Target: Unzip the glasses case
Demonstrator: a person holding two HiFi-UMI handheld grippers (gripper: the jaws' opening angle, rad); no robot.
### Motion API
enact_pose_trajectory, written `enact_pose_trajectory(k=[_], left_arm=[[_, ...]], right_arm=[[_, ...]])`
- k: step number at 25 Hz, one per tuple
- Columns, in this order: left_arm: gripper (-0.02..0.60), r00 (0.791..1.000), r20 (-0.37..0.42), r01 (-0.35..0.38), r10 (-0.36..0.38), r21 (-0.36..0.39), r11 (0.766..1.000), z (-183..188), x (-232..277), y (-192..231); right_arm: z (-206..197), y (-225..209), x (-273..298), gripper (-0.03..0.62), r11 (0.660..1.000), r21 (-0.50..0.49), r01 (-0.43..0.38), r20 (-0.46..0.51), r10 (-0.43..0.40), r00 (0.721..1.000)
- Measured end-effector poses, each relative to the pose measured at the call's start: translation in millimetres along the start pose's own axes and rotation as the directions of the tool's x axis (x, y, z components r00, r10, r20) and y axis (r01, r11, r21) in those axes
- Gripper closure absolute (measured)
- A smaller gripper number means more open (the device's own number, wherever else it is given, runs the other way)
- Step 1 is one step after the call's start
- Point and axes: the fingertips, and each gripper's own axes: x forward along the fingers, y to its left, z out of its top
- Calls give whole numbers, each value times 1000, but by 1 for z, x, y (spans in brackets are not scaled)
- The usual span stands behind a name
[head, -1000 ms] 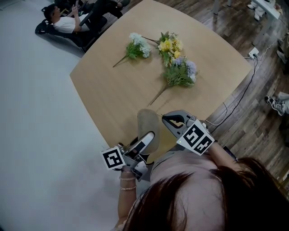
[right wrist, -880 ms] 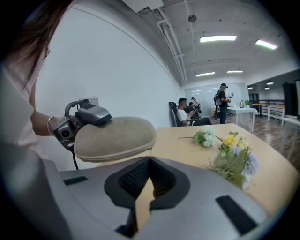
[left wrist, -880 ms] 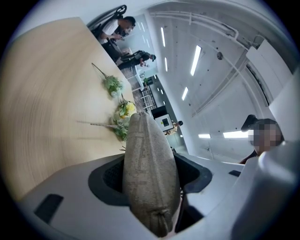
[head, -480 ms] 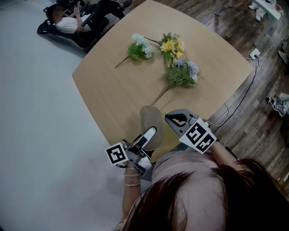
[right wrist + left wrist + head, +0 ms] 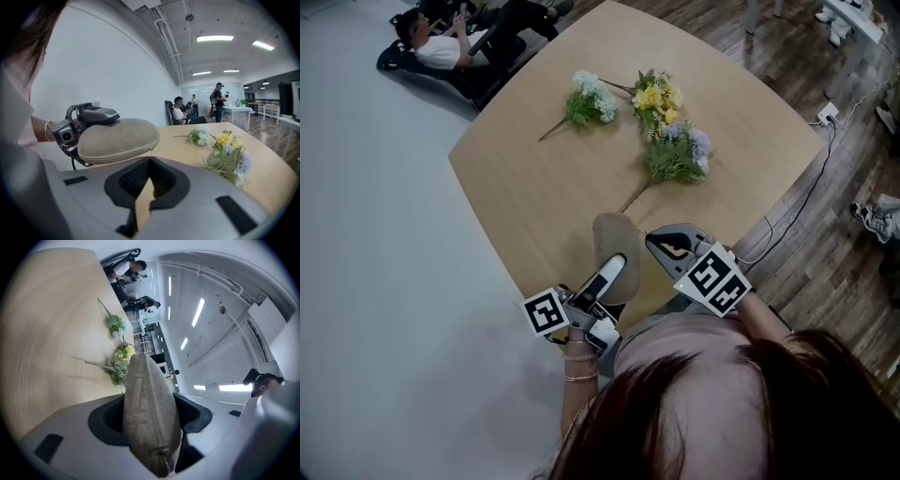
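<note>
- Beige, felt-like fabric covers the glasses case (image 5: 616, 244). It is held over the near edge of the table (image 5: 534, 187), its long axis pointing toward 12 o'clock in the head view. The right gripper view suggests it is lifted off the surface.
- Left gripper (image 5: 609, 277) comes in from 7 o'clock and clamps the case's near end, jaws spread wide and pressing both sides. This looks like a steadying hold so the other tool can work the zip.
- Zip seam (image 5: 123, 153) runs round the case's edge and faces the right gripper. It looks fully closed, so I judge the unzipping not yet begun. A small tab hangs from it, probably the pull, though it is too small to be sure.
- Right gripper (image 5: 661, 246) waits just beside the case at 3 o'clock without touching it, fingertips drawn together on nothing.
- Three artificial flower bunches (image 5: 675, 150) lie well apart toward 12 and 1 o'clock, out of the working space.
- No brand or lettering can be read on the case. The only print is the black-and-white square markers (image 5: 712, 279) on each gripper's cube, which are patterns, not words.
</note>
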Motion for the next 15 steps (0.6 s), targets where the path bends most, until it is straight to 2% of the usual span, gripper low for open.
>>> enact_pose_trajectory(k=[15], left_arm=[[302, 997, 70, 23, -19, -56, 998, 13, -2, 3]], right_arm=[[4, 3, 4, 580, 1000, -6, -14, -9, 14, 1000]])
